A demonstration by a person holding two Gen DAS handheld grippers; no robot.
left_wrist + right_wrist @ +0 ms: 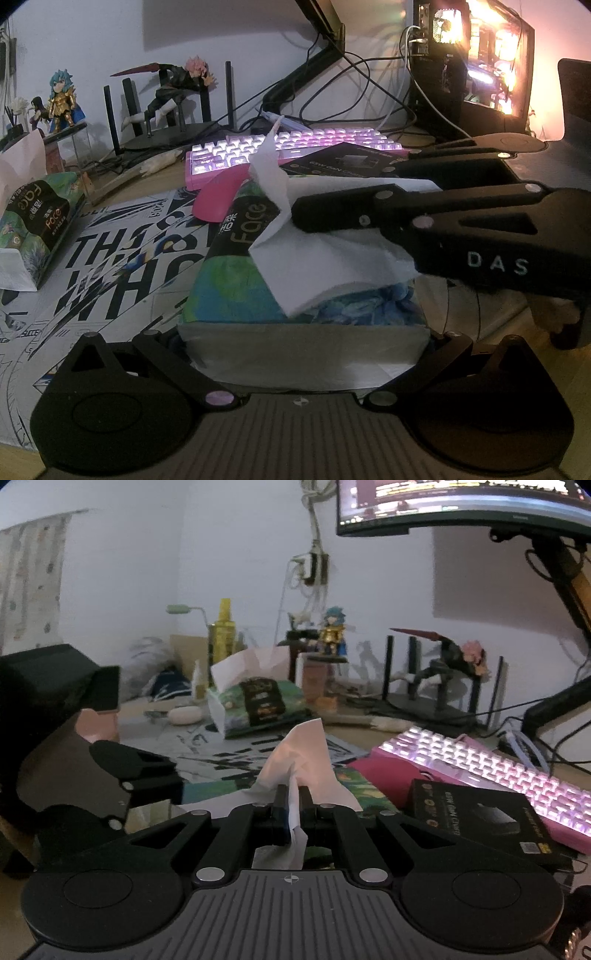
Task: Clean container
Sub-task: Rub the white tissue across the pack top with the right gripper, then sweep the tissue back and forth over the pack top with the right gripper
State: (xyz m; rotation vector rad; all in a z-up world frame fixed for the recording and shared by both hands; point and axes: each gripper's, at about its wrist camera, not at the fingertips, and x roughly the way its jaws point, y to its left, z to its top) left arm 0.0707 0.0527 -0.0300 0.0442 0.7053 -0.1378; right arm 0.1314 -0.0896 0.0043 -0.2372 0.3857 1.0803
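Observation:
A soft tissue pack (236, 280) with green-blue print and a dark "Face" label lies on the desk mat right in front of my left gripper (303, 347). The left jaws are spread wide on either side of the pack's near end. My right gripper (291, 805) is shut on a white tissue (299, 760) that sticks up out of the pack; it shows in the left wrist view (299, 218) reaching in from the right with the tissue (280, 236) trailing below it. The left gripper's side (140, 771) shows in the right wrist view.
A second tissue pack (33, 218) lies at the left, also in the right wrist view (258, 701). A lit pink keyboard (295, 147) and a black charger box (476, 816) lie behind. Figurines (62, 99), a monitor arm, cables and a lit PC case (480, 62) line the back.

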